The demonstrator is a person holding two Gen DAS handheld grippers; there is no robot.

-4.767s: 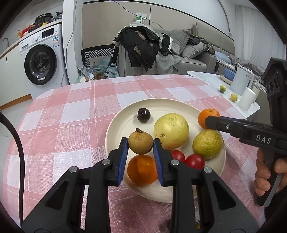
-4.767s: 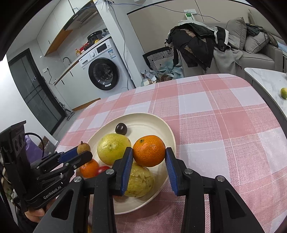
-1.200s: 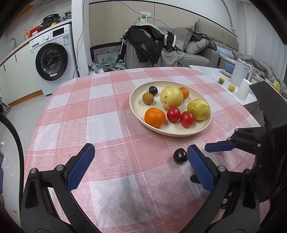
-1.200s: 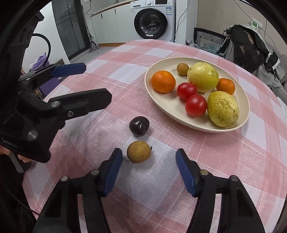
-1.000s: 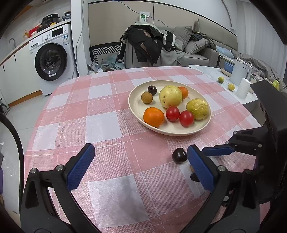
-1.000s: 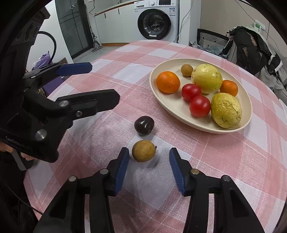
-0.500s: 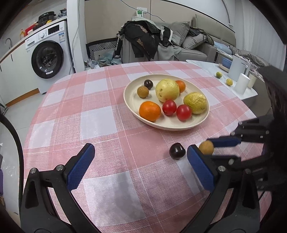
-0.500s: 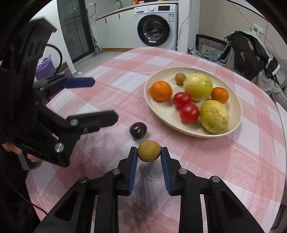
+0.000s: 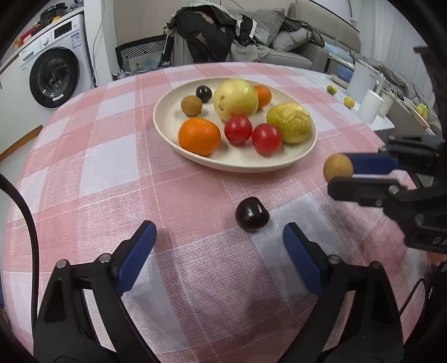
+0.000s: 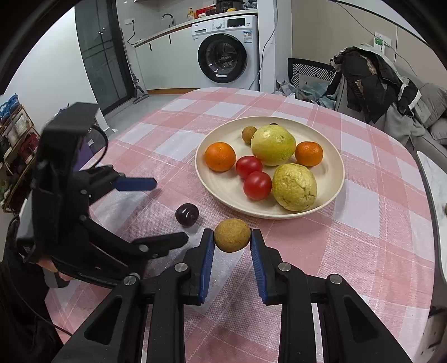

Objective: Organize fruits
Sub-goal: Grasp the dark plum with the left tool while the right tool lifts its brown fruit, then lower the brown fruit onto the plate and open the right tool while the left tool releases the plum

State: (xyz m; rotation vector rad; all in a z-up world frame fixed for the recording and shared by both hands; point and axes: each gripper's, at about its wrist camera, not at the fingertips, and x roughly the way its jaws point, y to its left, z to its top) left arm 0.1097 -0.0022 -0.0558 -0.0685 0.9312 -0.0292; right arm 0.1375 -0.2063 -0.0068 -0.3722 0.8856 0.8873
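A lived-in home, an open kitchen and living room in one. Ahead of the right hand-held gripper [image 10: 232,237] a front-loading washing machine [image 10: 223,53] sits under a counter with a sink tap [image 10: 167,17]. Past the checked tabletop [image 9: 111,156], ahead of the left hand-held gripper [image 9: 218,248], clothes are heaped on a chair [image 9: 206,36] beside a grey sofa with cushions [image 9: 290,39]

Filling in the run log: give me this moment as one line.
right claw: shut on brown fruit, lifted | left claw: open, near dark fruit on tablecloth | plate: eight fruits
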